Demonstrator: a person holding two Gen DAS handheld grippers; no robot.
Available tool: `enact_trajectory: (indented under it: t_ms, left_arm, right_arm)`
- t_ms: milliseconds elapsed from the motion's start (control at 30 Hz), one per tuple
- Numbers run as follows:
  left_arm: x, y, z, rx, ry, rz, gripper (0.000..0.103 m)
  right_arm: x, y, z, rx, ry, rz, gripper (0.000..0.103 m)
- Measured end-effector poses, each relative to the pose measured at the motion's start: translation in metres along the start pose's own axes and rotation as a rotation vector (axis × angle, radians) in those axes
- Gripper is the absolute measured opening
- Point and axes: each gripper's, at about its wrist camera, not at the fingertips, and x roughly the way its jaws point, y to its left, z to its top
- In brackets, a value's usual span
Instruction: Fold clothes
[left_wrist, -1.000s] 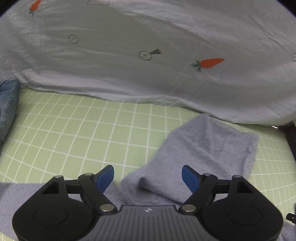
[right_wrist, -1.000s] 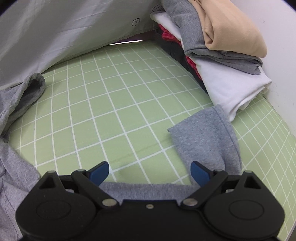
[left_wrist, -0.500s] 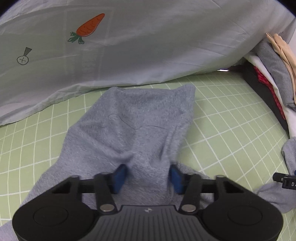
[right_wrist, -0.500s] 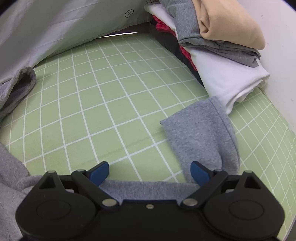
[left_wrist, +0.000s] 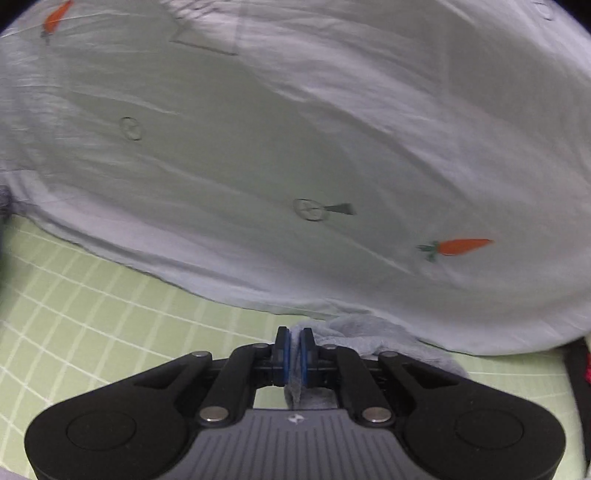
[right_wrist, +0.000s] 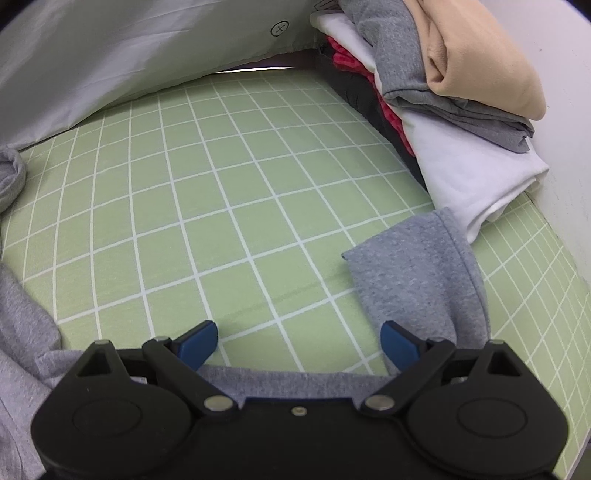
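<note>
The grey sweatshirt lies on the green grid mat (right_wrist: 221, 221). In the left wrist view a bunched fold of it (left_wrist: 388, 339) runs up between the blue pads. My left gripper (left_wrist: 294, 339) is closing tight and pinches that grey fabric. In the right wrist view a grey sleeve (right_wrist: 410, 266) lies flat ahead on the right, and the sweatshirt's body (right_wrist: 22, 332) spreads along the left. Its edge passes just under my right gripper (right_wrist: 299, 339), which stands open with only mat between its fingers.
A pale sheet printed with carrots (left_wrist: 295, 147) drapes across the back of the mat. A stack of folded clothes (right_wrist: 461, 110) in white, grey, red and peach sits at the right, against a white wall (right_wrist: 569, 147).
My left gripper went from open above the grey fabric to shut on a fold of it, swinging right and then back toward the carrot sheet. The right gripper stayed put and open.
</note>
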Motion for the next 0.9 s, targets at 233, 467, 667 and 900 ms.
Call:
enact_trajectory:
  t_ms: [233, 467, 667, 900]
  left_arm:
    - [-0.033, 0.043, -0.024, -0.107, 0.052, 0.051, 0.083]
    - [-0.112, 0.059, -0.112, -0.080, 0.156, 0.011, 0.084]
    - [-0.156, 0.069, -0.204, -0.006, 0.312, 0.024, 0.084]
    - [-0.188, 0.079, -0.259, 0.040, 0.360, 0.023, 0.059]
  right_arm:
    - [-0.013, 0.005, -0.002, -0.014, -0.028, 0.039, 0.096]
    - [-0.060, 0.003, -0.021, -0.030, -0.118, 0.165, 0.101]
    - [-0.093, 0.008, -0.083, -0.113, -0.097, 0.288, 0.102]
    - [-0.109, 0.020, -0.153, -0.213, 0.005, 0.349, 0.076]
